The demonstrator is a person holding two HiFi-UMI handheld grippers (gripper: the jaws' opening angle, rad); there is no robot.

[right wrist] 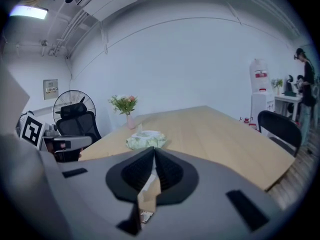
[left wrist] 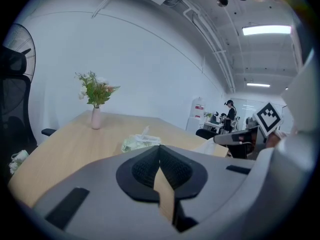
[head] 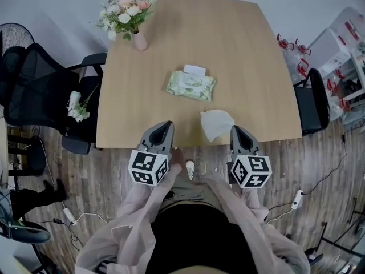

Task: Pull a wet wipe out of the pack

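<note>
Wet wipe out of the pack; both your claws closed at the near edge.
Worktop (head: 251, 56) carries the pack (head: 191, 86) mid-surface, flap open. The wet wipe (head: 215, 124) sits at your right claw (head: 235, 130); can't tell if a corner is nipped. Left claw (head: 166, 125) is empty, likely held back out of the way. Flower vase (head: 140, 41) is well apart and blocks nothing.

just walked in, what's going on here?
A person works at the near edge of the table. The right hand-held gripper, jaws shut, seems to pinch a white wipe by its edge, clear of the pack. The pack lies mid-table, flap open. The left hand-held gripper is shut and empty.
</note>
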